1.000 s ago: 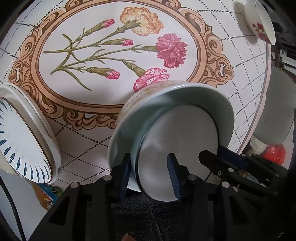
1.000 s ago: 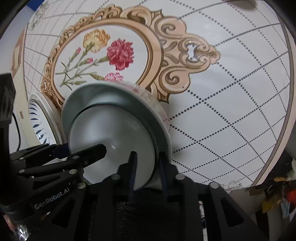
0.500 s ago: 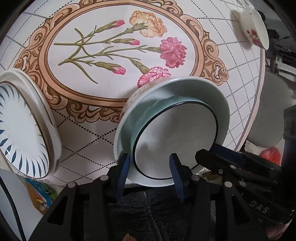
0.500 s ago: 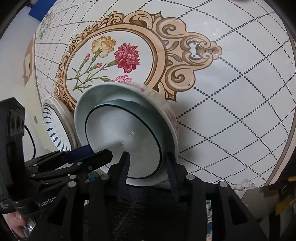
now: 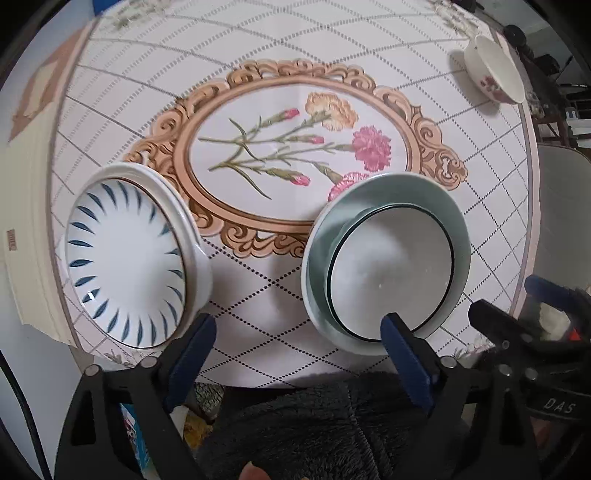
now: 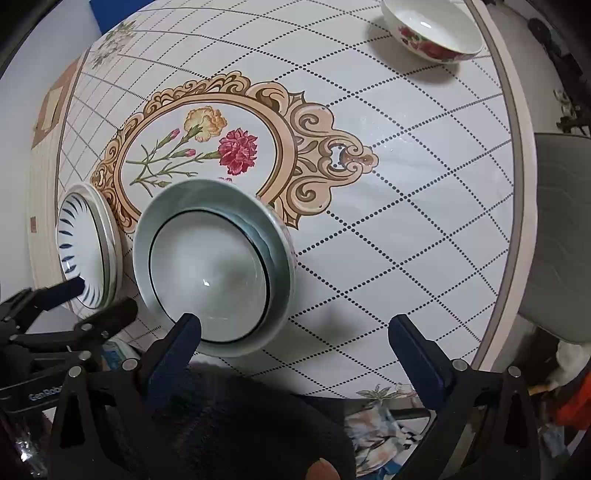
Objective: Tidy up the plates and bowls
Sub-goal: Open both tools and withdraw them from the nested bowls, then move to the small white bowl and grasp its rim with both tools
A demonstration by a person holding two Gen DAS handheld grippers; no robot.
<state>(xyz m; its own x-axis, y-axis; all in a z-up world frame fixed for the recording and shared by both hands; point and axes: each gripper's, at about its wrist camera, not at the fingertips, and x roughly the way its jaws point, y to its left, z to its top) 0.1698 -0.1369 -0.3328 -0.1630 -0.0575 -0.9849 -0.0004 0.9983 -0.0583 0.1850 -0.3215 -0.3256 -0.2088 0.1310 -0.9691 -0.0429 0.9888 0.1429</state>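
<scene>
Bowls sit nested near the table's front edge: a white bowl with a black rim (image 5: 391,280) inside a pale green bowl (image 5: 332,229), on the flowered tablecloth (image 5: 280,74). To their left, well apart, a stack of white plates with blue leaf strokes (image 5: 122,262) rests on the cloth. Far off at the cloth's right rim stands a white bowl with red flowers (image 6: 432,35). A grey chair seat (image 6: 561,236) lies beyond the table's right edge, and dark fleece fabric (image 5: 314,424) fills the bottom of both views.

The left gripper (image 5: 295,332) hangs over the bare cloth between plates and bowls, its jaws wide with nothing between them; its right finger overlaps the nested bowls' near rim in the view. The right gripper (image 6: 295,328) is likewise spread wide and empty — its left finger crosses the bowls' rim.

A second ago each gripper pinched the white bowl's rim on either side; both jaws have just been opening, and the bowl now sits free in the green one, with more of the table showing.
</scene>
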